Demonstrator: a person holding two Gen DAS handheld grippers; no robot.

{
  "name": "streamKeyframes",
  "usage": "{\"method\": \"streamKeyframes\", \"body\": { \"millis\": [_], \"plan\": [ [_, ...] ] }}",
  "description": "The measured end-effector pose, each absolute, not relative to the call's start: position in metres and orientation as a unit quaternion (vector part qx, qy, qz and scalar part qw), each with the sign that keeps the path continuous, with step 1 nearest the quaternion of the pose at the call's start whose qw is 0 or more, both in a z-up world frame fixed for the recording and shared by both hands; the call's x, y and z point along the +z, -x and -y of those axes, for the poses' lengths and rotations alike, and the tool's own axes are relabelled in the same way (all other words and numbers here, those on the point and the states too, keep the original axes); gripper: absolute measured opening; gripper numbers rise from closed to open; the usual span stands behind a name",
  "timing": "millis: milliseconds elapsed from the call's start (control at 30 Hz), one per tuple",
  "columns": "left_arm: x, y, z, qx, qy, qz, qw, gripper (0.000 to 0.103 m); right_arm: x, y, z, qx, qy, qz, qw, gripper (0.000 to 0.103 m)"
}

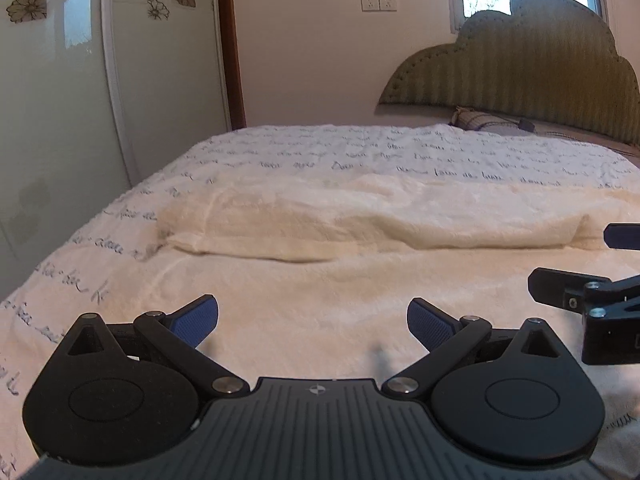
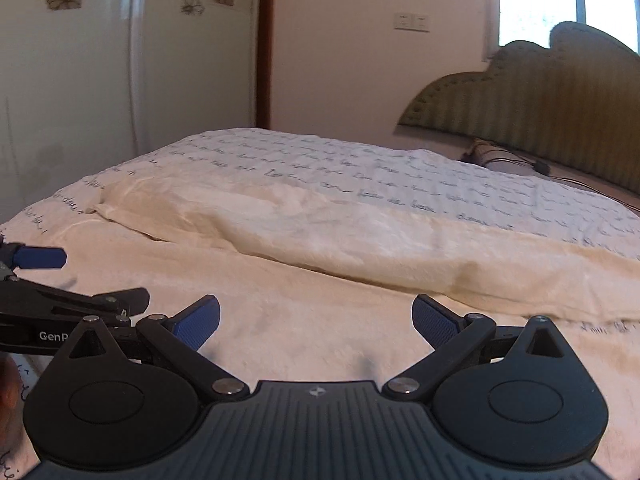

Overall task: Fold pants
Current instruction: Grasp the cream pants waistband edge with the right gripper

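Note:
Cream fluffy pants (image 1: 320, 216) lie spread across the bed, one long fold forming a ridge from left to right; they also show in the right wrist view (image 2: 340, 236). My left gripper (image 1: 313, 322) is open and empty, low over the near part of the pants. My right gripper (image 2: 316, 322) is open and empty, also over the near cream fabric. The right gripper shows at the right edge of the left wrist view (image 1: 576, 264). The left gripper shows at the left edge of the right wrist view (image 2: 80, 276).
The bed has a white cover with dark script lettering (image 1: 360, 148). A green padded headboard (image 1: 532, 64) stands at the far right, with a small object and cable (image 2: 504, 156) below it. A wardrobe with flower decals (image 1: 80, 80) is on the left.

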State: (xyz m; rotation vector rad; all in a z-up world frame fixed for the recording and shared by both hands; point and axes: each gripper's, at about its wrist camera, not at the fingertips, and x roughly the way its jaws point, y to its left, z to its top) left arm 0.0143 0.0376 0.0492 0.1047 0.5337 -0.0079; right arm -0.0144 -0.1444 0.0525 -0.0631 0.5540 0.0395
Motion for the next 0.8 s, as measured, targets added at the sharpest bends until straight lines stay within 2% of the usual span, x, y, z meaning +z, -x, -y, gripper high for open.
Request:
{"method": "streamKeyframes", "body": {
  "millis": [167, 400, 600, 667, 700, 767, 800],
  "plan": [
    [0.063, -0.046, -0.067, 0.013, -0.033, -0.273, 0.961, 0.102, 0.068, -0.046, 0.145, 0.046, 0.054, -0.245, 0.967, 0.103],
    [0.062, -0.085, -0.096, 0.043, -0.011, -0.292, 0.955, 0.102, 0.051, -0.175, 0.170, 0.112, 0.006, -0.321, 0.940, 0.102],
    [0.055, -0.099, -0.102, 0.034, -0.020, -0.306, 0.951, 0.102, 0.039, -0.243, 0.161, 0.195, 0.014, -0.324, 0.926, 0.102],
    [0.056, -0.102, -0.102, 0.038, -0.027, -0.299, 0.953, 0.102, 0.035, -0.263, 0.152, 0.217, 0.035, -0.335, 0.916, 0.097],
    [0.057, -0.105, -0.102, 0.039, -0.028, -0.298, 0.953, 0.102, 0.032, -0.273, 0.146, 0.227, 0.046, -0.347, 0.909, 0.091],
    [0.059, -0.111, -0.105, 0.039, -0.023, -0.300, 0.953, 0.102, 0.024, -0.291, 0.135, 0.239, 0.063, -0.372, 0.894, 0.076],
    [0.060, -0.115, -0.106, 0.039, -0.020, -0.302, 0.952, 0.102, 0.020, -0.298, 0.131, 0.244, 0.070, -0.383, 0.888, 0.065]
  ]
}}
